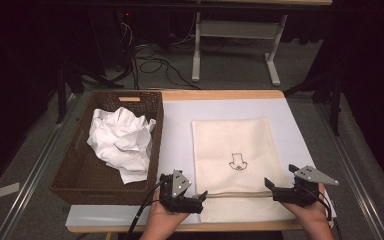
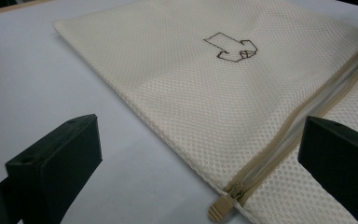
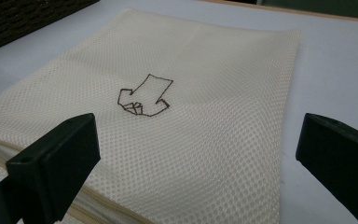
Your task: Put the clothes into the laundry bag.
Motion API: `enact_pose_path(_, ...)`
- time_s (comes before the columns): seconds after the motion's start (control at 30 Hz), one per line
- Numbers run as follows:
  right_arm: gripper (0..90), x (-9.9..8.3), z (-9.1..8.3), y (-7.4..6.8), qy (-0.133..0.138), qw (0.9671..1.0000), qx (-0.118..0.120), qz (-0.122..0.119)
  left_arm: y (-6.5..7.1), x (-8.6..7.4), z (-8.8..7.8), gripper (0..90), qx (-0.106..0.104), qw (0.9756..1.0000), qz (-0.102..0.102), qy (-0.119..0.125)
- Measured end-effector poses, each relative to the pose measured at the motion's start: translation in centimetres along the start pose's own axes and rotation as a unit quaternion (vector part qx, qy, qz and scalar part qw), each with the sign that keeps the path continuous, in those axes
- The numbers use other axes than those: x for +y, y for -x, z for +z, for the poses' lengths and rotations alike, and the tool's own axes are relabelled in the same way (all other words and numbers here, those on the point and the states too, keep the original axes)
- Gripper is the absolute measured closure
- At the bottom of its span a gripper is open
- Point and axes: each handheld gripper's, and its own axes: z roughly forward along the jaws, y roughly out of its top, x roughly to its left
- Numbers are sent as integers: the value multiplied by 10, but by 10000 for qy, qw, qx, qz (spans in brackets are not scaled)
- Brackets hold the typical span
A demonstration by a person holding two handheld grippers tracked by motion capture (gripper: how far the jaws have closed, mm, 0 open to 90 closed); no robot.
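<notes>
A cream mesh zip bag (image 1: 232, 150) lies flat on the white mat, with a small brown outline (image 1: 238, 162) stitched at its middle. Its beige zipper (image 2: 298, 116) runs along the near end, and the zipper pull (image 2: 221, 208) sits at the bag's left corner. My left gripper (image 1: 200, 200) rests at that corner, open, its jaws either side of the pull (image 2: 200, 140) and not touching it. At the bag's near right corner my right gripper (image 1: 280, 176) is open too, with the mesh (image 3: 205, 70) lying between its wide jaws (image 3: 196, 135).
A dark wicker basket (image 1: 105, 192) stands at the left of the table and holds a crumpled white cloth (image 1: 120, 140). The white mat (image 1: 175, 130) covers the tabletop. Beyond the far edge are table legs and cables on the floor.
</notes>
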Motion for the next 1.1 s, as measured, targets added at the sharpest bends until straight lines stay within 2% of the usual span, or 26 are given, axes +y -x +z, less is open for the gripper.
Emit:
enact_pose_path(0.07,3,0,-1,0,34,10000,-3,-64,0,0,0,2,13,10000,4,8)
enact_pose_path(0.47,3,-1,-4,6,119,9999,10,-62,-4,-1,-1,6,23,9999,-146,62)
enact_pose_path(0.57,3,-2,-4,7,117,9999,-1,-60,-5,0,-2,7,-33,9998,-195,64)
enact_pose_path(0.6,3,-2,-4,7,127,9999,24,-70,-6,0,-2,7,-116,9994,-306,70)
enact_pose_path(0.8,3,-3,-4,9,116,9999,35,-41,-5,1,-1,7,-171,9994,-297,29)
enact_pose_path(1.1,3,-5,-2,10,54,10000,56,-15,-3,1,-1,11,-362,9987,-337,-81)
